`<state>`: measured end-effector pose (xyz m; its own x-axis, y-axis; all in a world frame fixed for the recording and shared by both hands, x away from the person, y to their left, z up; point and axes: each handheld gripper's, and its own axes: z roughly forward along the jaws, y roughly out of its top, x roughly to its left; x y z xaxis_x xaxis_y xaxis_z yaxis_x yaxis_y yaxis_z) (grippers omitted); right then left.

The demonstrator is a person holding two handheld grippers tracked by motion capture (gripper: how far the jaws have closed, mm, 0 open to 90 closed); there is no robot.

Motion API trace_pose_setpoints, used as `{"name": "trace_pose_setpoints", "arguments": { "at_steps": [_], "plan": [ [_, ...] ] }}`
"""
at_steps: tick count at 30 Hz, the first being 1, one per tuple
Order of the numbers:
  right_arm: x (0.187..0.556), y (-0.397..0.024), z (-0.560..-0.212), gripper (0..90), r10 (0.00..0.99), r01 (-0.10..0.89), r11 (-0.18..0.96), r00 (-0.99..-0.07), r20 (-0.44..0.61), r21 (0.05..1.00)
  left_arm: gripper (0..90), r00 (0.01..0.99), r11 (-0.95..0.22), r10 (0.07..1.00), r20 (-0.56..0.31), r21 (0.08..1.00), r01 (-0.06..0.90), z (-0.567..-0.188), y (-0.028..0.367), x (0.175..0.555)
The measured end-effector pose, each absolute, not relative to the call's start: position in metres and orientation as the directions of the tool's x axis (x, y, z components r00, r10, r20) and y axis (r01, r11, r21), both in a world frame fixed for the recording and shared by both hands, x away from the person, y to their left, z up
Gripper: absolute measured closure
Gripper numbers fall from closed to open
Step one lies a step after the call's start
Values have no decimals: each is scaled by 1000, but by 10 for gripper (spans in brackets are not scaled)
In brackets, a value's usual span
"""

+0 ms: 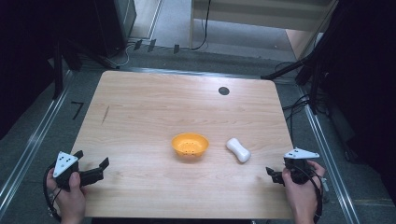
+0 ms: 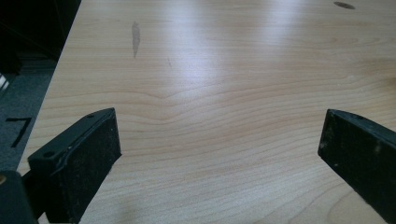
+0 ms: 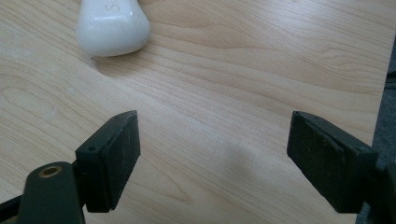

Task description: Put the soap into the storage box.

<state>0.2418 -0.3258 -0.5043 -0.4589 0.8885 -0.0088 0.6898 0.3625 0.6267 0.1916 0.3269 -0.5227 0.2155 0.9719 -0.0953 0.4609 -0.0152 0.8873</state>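
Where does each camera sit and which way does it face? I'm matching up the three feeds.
High view: above the person's side, facing forward and down on the wooden table, orange bowl, both hands.
Left gripper view: on the left hand-held gripper, facing bare tabletop; open jaws.
Right gripper view: on the right hand-held gripper, facing the white object; open jaws.
Shared: the white object, right and high.

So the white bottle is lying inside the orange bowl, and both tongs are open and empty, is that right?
Not quite. The white bottle lies on the table beside the orange bowl, not in it, as the high view shows. Both the left tongs and right tongs are open and empty.
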Motion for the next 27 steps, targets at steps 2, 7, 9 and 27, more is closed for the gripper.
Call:
{"name": "trace_pose_setpoints", "arguments": {
  "at_steps": [2,7,9,27],
  "plan": [
    [246,-321,-501,182,883,697,384,-470,-19,605,0,217,-16,972,-95,887,461,-523,327,192],
    [257,-307,-497,181,873,722,418,-487,-24,552,0,216,-21,973,-87,889,457,-523,326,191],
    [260,-303,-495,181,868,724,431,-497,-27,539,0,218,-20,972,-91,888,459,-523,327,191],
    [287,-271,-489,191,842,752,487,-539,-10,444,0,216,-9,971,-103,886,463,-523,327,192]
  ]
}}
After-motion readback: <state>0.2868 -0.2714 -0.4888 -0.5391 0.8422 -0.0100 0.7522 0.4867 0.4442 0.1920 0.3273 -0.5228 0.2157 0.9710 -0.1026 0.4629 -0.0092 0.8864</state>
